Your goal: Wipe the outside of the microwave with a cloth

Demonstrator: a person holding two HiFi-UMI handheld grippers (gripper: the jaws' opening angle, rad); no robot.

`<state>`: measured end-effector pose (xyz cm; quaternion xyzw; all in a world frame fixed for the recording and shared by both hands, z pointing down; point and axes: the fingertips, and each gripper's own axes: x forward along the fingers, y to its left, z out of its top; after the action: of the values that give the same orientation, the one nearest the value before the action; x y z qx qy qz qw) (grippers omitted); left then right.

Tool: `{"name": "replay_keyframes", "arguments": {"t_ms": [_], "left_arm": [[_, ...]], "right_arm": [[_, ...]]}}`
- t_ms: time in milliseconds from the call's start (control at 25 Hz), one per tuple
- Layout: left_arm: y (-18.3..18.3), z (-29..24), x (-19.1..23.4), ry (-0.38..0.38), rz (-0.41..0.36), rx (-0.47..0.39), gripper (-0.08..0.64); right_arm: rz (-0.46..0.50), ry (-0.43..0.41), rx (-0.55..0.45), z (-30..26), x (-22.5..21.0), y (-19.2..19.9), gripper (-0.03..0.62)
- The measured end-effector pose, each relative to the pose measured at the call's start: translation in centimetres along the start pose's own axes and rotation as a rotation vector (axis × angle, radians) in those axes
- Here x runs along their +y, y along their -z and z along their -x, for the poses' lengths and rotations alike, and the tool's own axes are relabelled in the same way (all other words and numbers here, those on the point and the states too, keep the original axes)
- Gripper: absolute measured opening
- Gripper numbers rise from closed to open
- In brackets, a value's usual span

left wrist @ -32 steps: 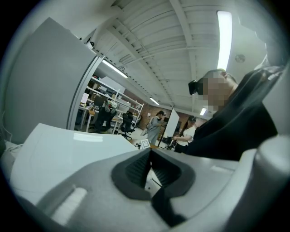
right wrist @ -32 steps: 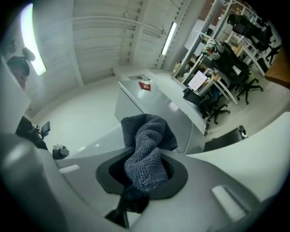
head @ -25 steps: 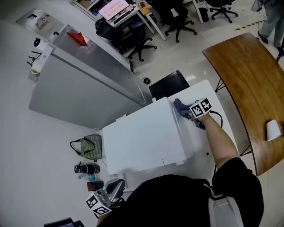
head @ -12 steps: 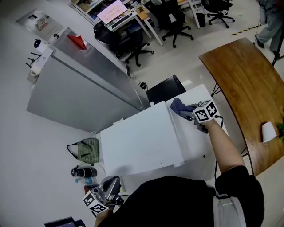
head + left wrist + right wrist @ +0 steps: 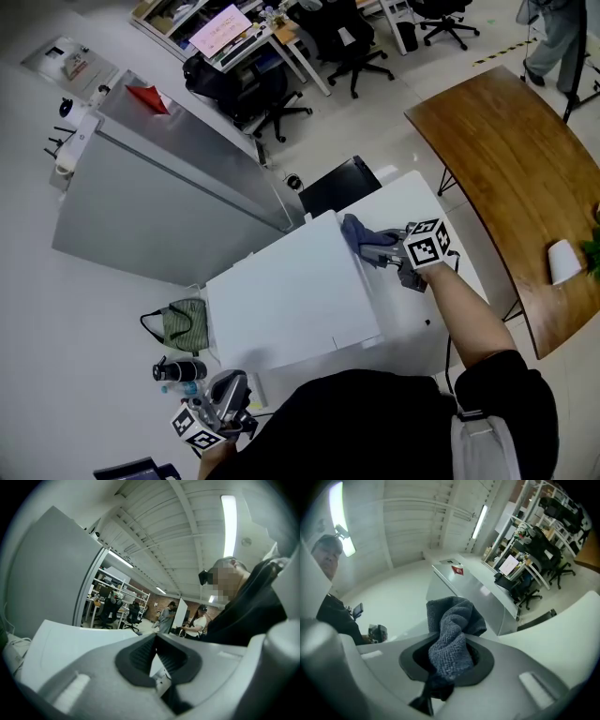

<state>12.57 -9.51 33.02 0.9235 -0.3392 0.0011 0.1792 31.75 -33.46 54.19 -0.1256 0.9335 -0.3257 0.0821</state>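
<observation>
Grey-blue terry cloth sat bunched against the far right corner of the white microwave, at about two o'clock on its top as seen from above the person's head. From where I stood, the wiping looked to be under way along that right-hand top edge.

What worried me was the grip. Only a narrow fold of the cloth was pinched, and most of it was heaped loose ahead of the tool. A hard drag along the casing could pull the fold free. It could also roll the heap aside, and then bare plastic would rub the paint. Nothing was bracing the microwave either, so a firm sideways push might slide it on the white table towards nine o'clock, where a green bag and a dark bottle stood close by.

The right gripper had its jaws clamped on the cloth. They were nearly together, with the weave filling the gap between the pads and spilling out beyond the tips. It reached in from the microwave's three o'clock side, and the cloth rather than the jaws met the corner.

The left gripper hung low at the microwave's seven o'clock, near the person's body and clear of the casing. Its pads met at the tips and held nothing.
</observation>
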Motion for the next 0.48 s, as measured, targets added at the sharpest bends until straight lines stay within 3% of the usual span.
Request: {"name": "replay_keyframes", "arguments": {"t_ms": [280, 480], "left_arm": [[0.0, 0.6, -0.5, -0.007, -0.007, 0.002, 0.003], [-0.1, 0.6, -0.8, -0.002, -0.007, -0.004, 0.003]], "right_arm": [[-0.043, 0.257, 0.343, -0.3, -9.8, 9.5, 0.062], [0.038, 0.416, 0.654, 0.3, -13.5, 14.8, 0.061]]}}
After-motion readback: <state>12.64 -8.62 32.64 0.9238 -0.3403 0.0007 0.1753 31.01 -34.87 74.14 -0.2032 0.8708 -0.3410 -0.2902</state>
